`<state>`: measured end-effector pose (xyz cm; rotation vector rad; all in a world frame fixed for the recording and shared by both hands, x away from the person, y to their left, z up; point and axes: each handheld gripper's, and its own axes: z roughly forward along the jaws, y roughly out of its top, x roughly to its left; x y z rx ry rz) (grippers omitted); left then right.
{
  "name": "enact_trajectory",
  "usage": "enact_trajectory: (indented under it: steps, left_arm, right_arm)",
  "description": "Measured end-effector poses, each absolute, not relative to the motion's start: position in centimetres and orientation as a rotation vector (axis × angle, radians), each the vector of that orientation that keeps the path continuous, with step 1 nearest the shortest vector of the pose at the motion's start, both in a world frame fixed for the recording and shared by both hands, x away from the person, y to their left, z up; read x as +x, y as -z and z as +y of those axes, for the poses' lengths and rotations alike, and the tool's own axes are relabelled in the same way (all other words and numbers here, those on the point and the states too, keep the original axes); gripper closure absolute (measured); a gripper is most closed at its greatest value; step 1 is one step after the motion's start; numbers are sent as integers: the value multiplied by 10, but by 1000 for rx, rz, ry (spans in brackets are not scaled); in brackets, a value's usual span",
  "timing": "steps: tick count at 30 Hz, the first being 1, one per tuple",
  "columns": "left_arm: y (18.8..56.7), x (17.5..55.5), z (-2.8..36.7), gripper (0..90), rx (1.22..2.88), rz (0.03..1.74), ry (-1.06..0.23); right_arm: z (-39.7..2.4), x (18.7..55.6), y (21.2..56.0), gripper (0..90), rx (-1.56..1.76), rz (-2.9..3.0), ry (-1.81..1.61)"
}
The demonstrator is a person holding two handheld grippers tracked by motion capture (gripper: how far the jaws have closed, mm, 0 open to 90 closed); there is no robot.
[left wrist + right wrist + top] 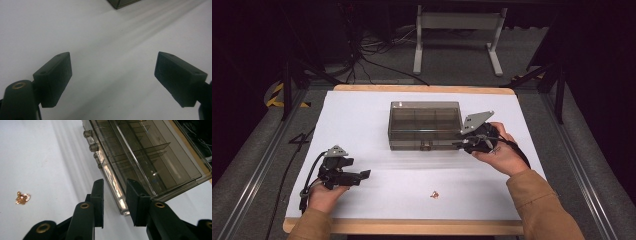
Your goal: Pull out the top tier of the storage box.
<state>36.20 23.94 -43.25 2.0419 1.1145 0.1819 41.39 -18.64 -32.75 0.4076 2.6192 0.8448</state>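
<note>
Right gripper view: box [150,157] cropped.

a white table sheet [362,120] glows under overhead light in the high view while the surrounding floor and room fall to near black; the frame is soft and low in detail, with a faint smear below the smoky plastic box [425,125]. in the left gripper view the sheet reads grey, streaked with pale diagonal bands of shadow, and the near black pads [53,78] are slightly out of focus; in the right gripper view, bright glare runs along the box's front edge [112,182], and parallel shadows stripe the sheet beside it.
</note>
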Motion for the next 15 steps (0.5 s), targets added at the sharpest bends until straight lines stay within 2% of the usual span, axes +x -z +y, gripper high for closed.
enact_trajectory:
  steps: [15]
  left_arm:
    - [431,362,240,153,2043,1108,-178]
  right_arm:
    - [-173,437,340,702,391,2724,-801]
